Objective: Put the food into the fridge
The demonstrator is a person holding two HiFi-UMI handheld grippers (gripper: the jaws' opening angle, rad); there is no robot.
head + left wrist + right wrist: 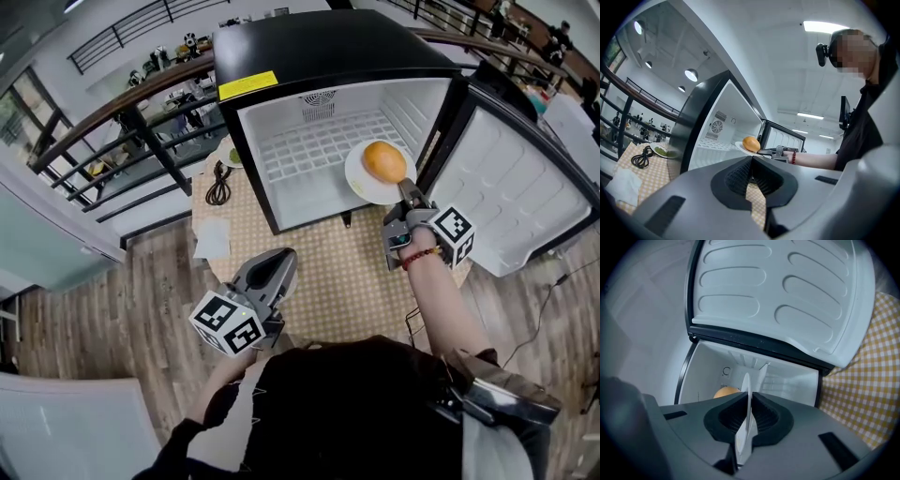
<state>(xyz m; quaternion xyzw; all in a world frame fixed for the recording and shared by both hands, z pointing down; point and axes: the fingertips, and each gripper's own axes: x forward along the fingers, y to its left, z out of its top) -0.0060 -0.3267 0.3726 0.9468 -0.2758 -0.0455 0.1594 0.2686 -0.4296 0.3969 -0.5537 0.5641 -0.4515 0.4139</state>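
A small black fridge (323, 52) stands open on a checked tablecloth, its white inside (314, 155) bare. My right gripper (409, 194) is shut on the rim of a white plate (364, 184) that carries an orange bun (384, 161), held at the fridge's mouth on the right side. In the right gripper view the plate (746, 427) shows edge-on between the jaws, the bun (724, 392) behind it. My left gripper (279, 265) hangs low in front of the fridge, shut and with nothing in it. From the left gripper view the bun (751, 143) and plate show ahead.
The fridge door (525, 192) is swung open to the right. Left of the fridge on the cloth lie a coiled black cable (218, 190), a green dish (232, 155) and a white napkin (214, 238). Railings run behind. Wooden floor surrounds the table.
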